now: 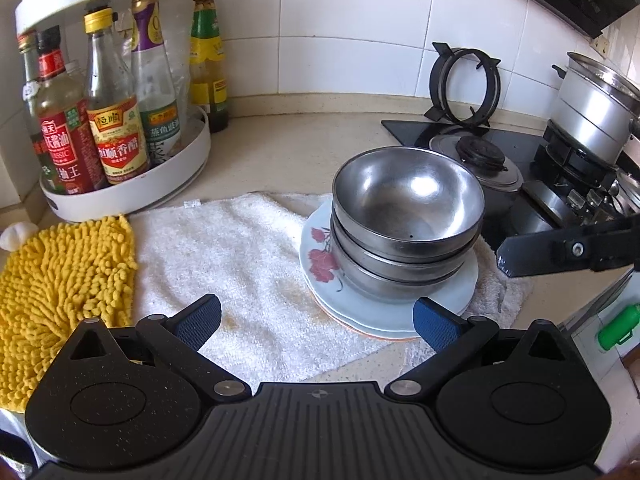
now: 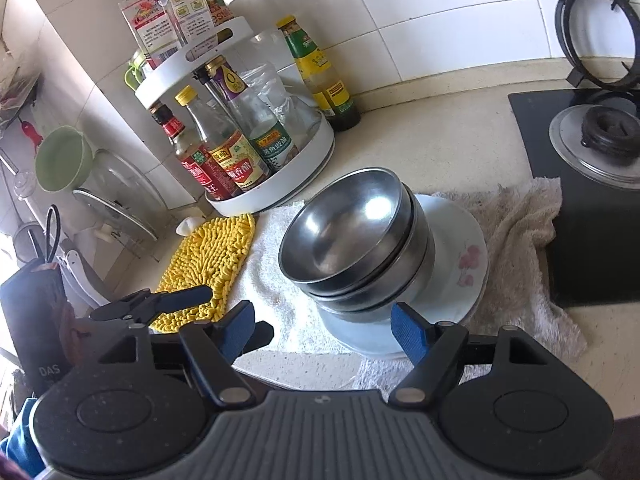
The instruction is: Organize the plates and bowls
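Steel bowls [image 1: 406,216] sit nested in a stack on a pile of flowered plates [image 1: 320,264], which rests on a white towel [image 1: 224,264] between the sauce-bottle rack [image 1: 120,184] and the stove [image 1: 532,184]. Both tongs — the left gripper [image 1: 316,322] and the right gripper [image 2: 324,326] — stand spread wide just short of the pile, pinching nothing. How many plates lie under the bowls is hard to make out — only their stacked rims show.

The red label of the soy sauce bottle [image 1: 60,148] carries "CLASSIC" and Chinese characters. The vinegar bottle [image 1: 116,140] shows "恒顺香醋". The purple-collared bottle [image 1: 154,80] bears a large "0". The black case [image 2: 34,320] reads "DAS".
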`<state>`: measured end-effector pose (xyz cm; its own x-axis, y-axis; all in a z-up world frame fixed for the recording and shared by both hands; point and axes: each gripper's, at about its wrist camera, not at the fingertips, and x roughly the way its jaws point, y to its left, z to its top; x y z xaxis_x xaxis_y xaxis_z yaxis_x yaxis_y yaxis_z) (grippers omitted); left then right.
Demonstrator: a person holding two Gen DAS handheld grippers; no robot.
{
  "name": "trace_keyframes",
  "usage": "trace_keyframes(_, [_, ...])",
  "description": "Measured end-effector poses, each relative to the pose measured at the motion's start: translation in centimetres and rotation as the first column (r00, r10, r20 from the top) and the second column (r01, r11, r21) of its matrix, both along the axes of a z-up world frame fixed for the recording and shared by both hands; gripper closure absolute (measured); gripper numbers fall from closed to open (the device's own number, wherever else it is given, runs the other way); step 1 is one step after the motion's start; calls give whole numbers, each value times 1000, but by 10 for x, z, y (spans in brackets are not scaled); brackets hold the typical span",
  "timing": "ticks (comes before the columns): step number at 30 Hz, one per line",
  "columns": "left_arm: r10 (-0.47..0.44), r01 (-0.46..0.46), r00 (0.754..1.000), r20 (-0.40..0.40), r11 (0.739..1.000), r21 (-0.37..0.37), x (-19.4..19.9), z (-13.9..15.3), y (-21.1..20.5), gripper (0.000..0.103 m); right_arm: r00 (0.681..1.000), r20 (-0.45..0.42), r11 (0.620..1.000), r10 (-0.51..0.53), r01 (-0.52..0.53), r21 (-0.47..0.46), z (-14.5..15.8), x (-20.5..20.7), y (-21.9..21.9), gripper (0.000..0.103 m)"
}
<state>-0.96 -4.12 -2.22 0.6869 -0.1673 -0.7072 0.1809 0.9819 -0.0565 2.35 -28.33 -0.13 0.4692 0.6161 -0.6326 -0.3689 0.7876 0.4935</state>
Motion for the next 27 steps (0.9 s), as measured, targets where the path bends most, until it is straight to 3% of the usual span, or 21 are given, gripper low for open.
trace_keyframes(9, [-21,21,1000,15,1000,-18,-3,3,-2,0,997,2,997,-76,76,-12,0,-16,-7,9])
trace_keyframes(27, [65,-65,998,13,998,-25,-10,4,-2,0,981,49,976,-186,190,-105,-11,-45,-2,9])
